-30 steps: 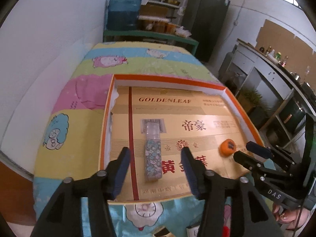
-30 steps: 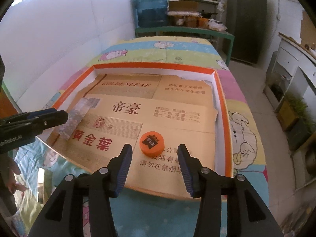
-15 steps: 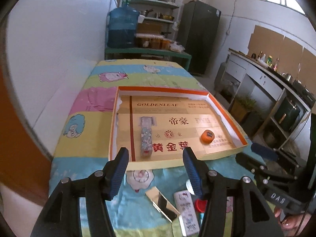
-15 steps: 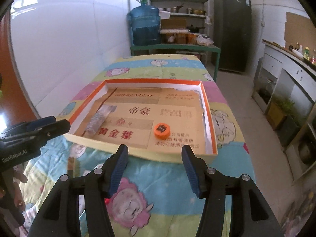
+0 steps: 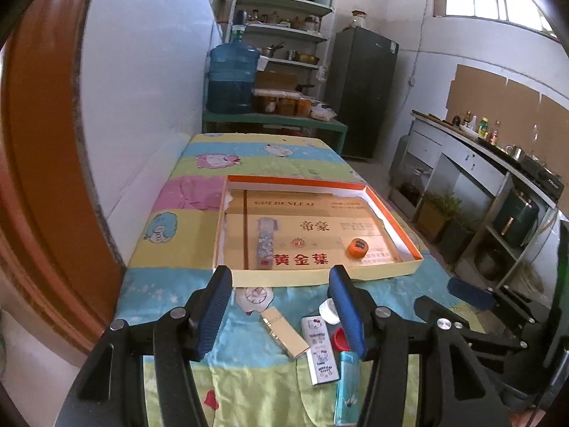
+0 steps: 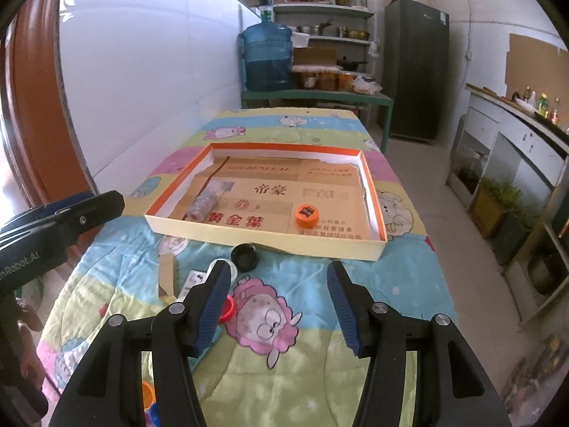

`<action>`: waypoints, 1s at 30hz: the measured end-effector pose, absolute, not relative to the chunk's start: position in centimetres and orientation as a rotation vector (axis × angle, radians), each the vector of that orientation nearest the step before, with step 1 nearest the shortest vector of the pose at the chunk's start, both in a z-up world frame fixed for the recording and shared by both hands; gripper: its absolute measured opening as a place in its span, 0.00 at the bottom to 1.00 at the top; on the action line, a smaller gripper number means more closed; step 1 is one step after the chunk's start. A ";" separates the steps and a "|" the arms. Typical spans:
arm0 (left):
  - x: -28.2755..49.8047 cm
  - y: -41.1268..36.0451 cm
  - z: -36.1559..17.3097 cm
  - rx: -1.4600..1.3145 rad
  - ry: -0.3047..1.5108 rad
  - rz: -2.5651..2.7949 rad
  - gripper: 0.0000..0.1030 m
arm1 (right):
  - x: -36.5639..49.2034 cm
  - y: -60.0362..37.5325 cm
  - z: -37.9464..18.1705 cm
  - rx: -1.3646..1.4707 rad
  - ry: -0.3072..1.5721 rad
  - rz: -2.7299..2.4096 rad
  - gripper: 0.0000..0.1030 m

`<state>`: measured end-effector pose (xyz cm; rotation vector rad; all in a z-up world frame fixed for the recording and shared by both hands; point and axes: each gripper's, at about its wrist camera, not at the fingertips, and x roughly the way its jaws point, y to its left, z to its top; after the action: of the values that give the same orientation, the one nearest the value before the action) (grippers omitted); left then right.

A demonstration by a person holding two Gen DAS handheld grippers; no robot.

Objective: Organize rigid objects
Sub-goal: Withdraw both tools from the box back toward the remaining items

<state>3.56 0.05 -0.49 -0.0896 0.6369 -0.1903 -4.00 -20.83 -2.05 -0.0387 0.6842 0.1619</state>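
Note:
A shallow box with an orange rim lies on the cartoon-print cloth. Inside it are a long flower-patterned case and an orange cap. Short of the box lie a gold lighter, a white cartoon-cat case, a white cap, a red cap, a light blue lighter and a black cap. My left gripper hangs open and empty above these. My right gripper is open too, over bare cloth, holding nothing.
A white wall runs along the table's left side and a brown door frame stands near left. A water jug, shelves and a dark fridge stand beyond the table. A counter lines the right.
Both grippers have drawn back and up from the box, so the loose items on the near cloth came into view. The right jaws stand wider than a second ago.

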 end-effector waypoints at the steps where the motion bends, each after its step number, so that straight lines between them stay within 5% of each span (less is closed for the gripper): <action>1: 3.3 0.2 -0.5 -0.093 0.644 -0.179 0.55 | -4.4 -20.6 -1.9 -0.046 0.679 0.158 0.56; 30: -0.7 0.2 -0.6 -0.085 0.684 -0.148 0.55 | -10.0 -19.6 -2.1 -0.072 0.694 0.205 0.56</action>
<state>-0.68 0.17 -0.63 -0.0850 0.6844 -0.1476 -9.96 -19.58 -2.11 -0.0718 0.6936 0.2054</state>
